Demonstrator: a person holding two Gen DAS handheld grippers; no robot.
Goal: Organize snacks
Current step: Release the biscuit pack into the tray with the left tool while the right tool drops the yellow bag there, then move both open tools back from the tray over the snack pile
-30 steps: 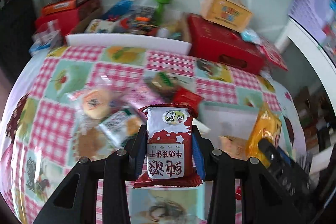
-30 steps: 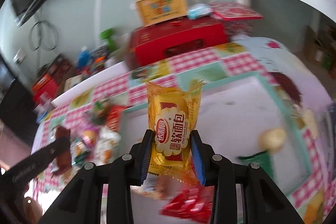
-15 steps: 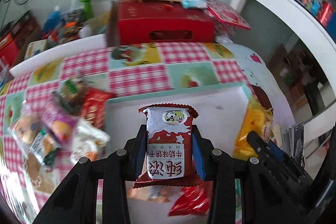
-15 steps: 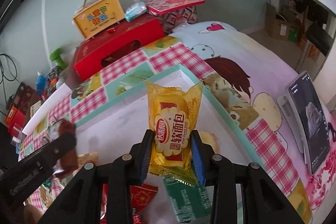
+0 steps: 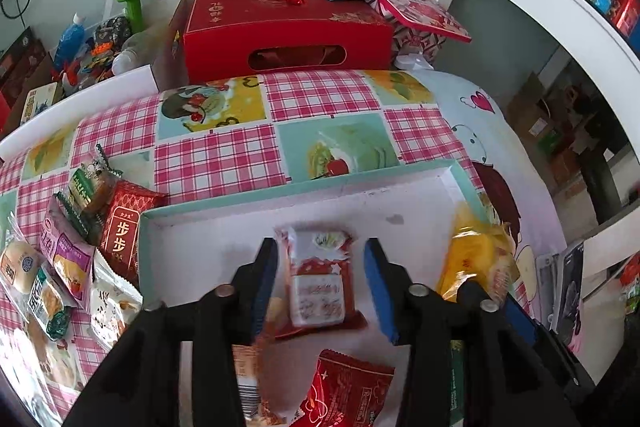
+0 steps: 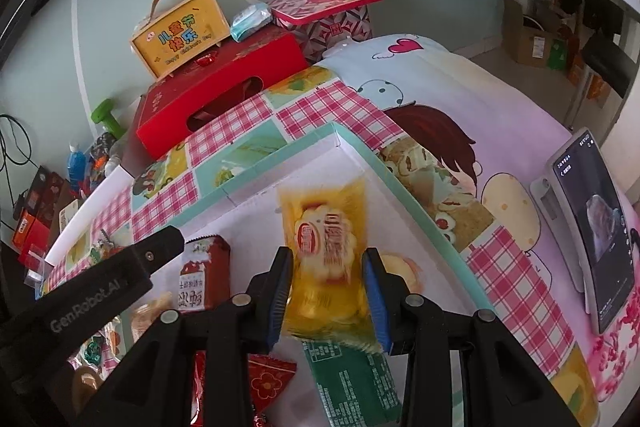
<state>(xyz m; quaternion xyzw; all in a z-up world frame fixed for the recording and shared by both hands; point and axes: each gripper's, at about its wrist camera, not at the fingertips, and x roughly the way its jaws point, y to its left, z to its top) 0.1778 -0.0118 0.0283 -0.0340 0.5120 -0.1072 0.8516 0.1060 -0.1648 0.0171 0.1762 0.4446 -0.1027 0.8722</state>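
Observation:
A white tray with a teal rim (image 5: 300,183) (image 6: 280,155) lies on the checked cloth. My left gripper (image 5: 320,259) is open above it. A red-and-white biscuit packet (image 5: 320,279) sits blurred between the fingers with a gap on each side; in the right wrist view the packet (image 6: 200,275) is down in the tray. My right gripper (image 6: 326,267) is shut on a yellow bread packet (image 6: 324,243), which is blurred. The left wrist view shows that yellow packet (image 5: 476,259) over the tray's right end.
A red packet (image 5: 348,387) and a green packet (image 6: 348,379) lie in the tray's near part. Several loose snacks (image 5: 80,247) are piled on the cloth left of the tray. A red box (image 5: 288,35) stands behind; a phone (image 6: 592,227) is propped at the right.
Both grippers swung right from the snack pile to over the tray. The left one has opened and let go of the red-and-white packet, which has dropped away from the fingers.

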